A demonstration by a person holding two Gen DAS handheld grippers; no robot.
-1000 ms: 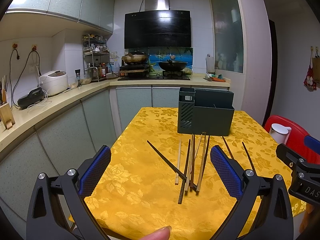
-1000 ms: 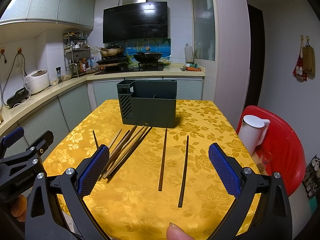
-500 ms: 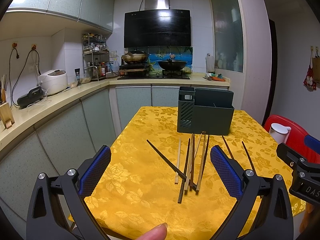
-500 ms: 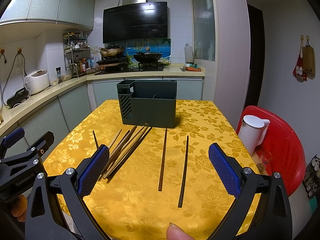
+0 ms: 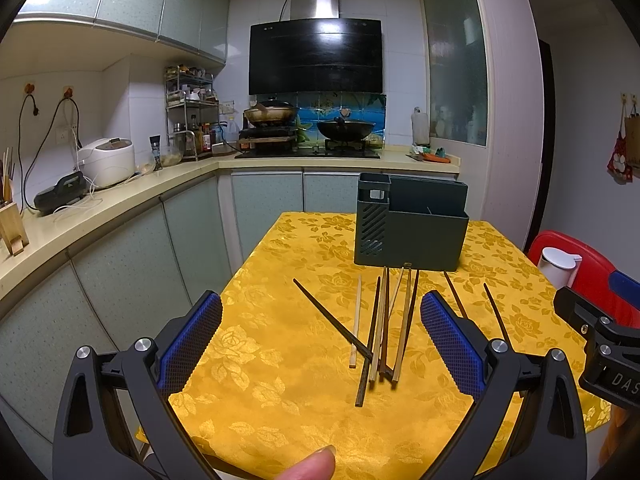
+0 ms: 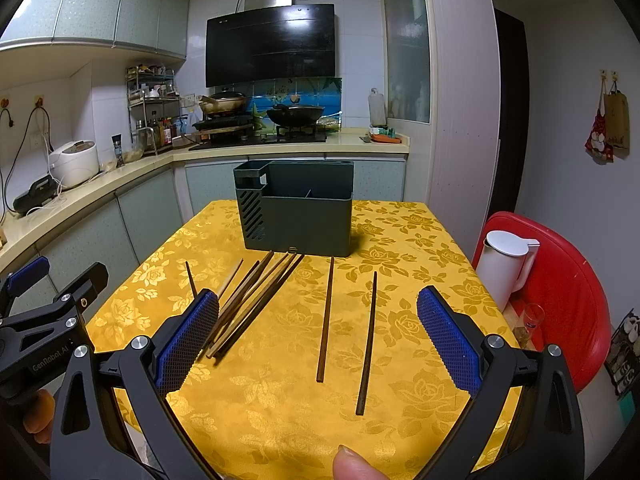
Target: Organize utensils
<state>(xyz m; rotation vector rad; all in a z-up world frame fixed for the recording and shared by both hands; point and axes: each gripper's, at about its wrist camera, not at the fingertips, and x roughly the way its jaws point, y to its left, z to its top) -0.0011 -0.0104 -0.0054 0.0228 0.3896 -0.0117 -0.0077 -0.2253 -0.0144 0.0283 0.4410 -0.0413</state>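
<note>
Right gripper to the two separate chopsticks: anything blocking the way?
Nothing visible does. The right gripper is open above bare tablecloth, and the two chopsticks lie apart from the pile, in front of the holder.

The right gripper's blue-padded left finger (image 6: 186, 338) is covering the near ends of the bundled wooden chopsticks (image 6: 256, 292). The dark green plastic utensil holder (image 6: 298, 210) is hiding its own inside. A fingertip (image 5: 310, 466) is getting cropped by the bottom edge.
</note>
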